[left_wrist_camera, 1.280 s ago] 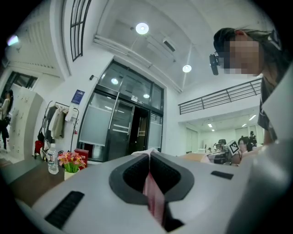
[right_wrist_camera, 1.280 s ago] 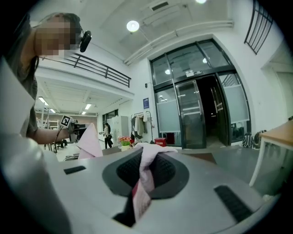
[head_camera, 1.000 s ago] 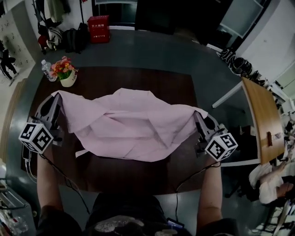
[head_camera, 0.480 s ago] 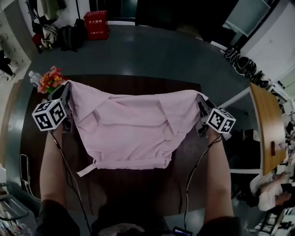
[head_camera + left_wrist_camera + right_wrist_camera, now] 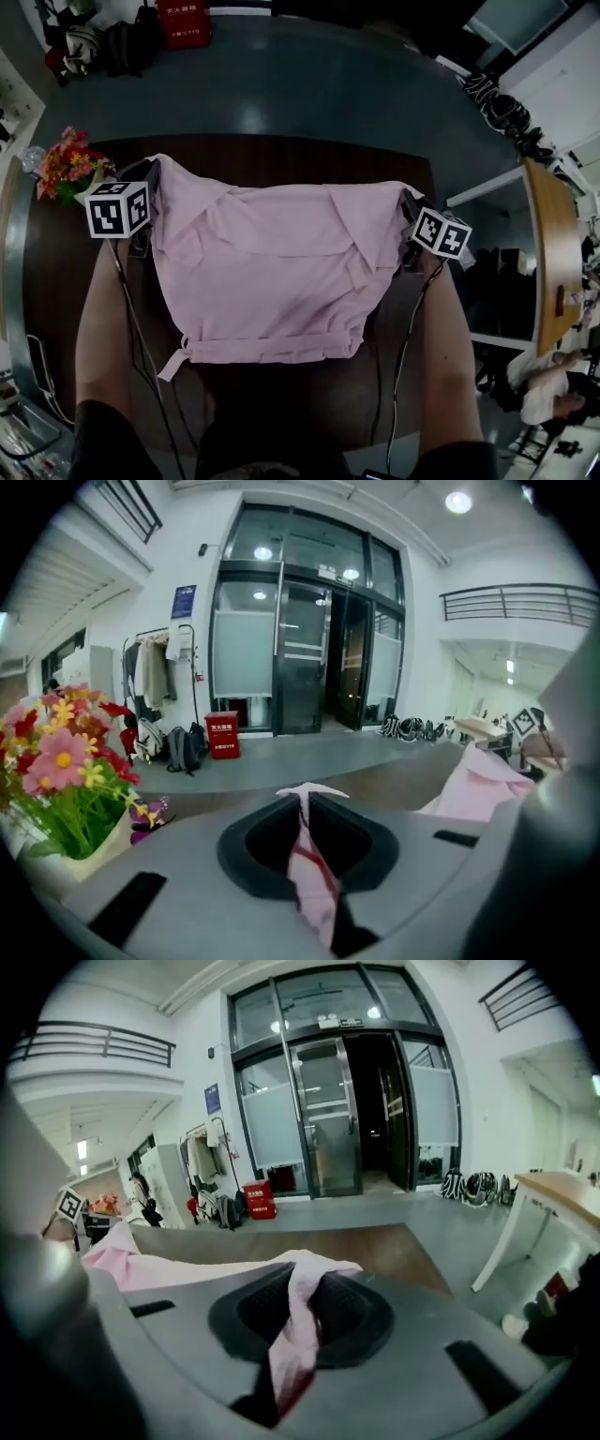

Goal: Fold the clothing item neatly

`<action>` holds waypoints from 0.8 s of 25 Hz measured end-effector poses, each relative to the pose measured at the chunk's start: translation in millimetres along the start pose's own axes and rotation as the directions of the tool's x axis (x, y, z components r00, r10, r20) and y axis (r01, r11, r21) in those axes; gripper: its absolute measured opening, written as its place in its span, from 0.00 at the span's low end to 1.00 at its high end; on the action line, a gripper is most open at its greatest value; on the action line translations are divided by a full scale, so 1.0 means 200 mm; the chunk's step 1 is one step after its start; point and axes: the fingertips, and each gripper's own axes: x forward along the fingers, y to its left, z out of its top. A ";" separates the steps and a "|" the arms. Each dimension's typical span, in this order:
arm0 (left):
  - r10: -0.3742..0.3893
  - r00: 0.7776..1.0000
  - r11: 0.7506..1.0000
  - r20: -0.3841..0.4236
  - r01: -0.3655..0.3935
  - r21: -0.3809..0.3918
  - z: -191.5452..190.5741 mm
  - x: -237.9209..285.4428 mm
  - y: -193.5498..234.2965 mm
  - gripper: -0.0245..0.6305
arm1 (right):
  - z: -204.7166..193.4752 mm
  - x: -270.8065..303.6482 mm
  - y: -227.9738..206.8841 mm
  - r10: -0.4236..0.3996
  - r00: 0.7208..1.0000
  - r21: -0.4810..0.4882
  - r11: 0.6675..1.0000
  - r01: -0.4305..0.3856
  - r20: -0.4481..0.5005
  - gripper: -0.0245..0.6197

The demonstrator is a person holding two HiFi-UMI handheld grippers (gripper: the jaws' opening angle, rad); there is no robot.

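Observation:
A pale pink shirt hangs spread between my two grippers over the dark wooden table, its lower hem lying on the tabletop near me. My left gripper is shut on the shirt's far left corner; in the left gripper view pink cloth is pinched between the jaws. My right gripper is shut on the far right corner, and the right gripper view shows pink cloth squeezed in the jaws. A narrow strip trails from the hem's left end.
A pot of pink and yellow flowers stands at the table's far left corner, close to my left gripper. A light wooden table stands to the right. A red box and bags sit on the floor beyond.
Both grippers moved away from me and down with the shirt, which now lies flatter and longer toward me. The left gripper has come close to the flowers.

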 end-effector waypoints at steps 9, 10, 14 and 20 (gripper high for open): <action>-0.063 0.994 0.992 -0.090 0.072 0.107 -0.14 0.04 -0.06 0.44 | -0.11 0.03 0.07 0.012 0.999 -0.084 0.996 -0.017 -0.053 0.37; -0.065 0.993 0.990 -0.102 0.077 0.115 -0.15 0.03 -0.08 0.47 | -0.12 0.01 0.07 0.008 0.998 -0.088 0.996 -0.013 -0.060 0.41; -0.110 0.978 0.986 -0.180 0.131 0.106 -0.24 -0.03 -0.14 0.51 | -0.18 -0.09 0.08 0.000 0.995 -0.072 0.997 -0.007 -0.095 0.47; -0.118 0.985 0.989 -0.129 0.128 0.071 -0.26 -0.24 -0.29 0.51 | -0.16 -0.37 0.18 0.019 1.000 0.001 1.000 -0.019 0.009 0.47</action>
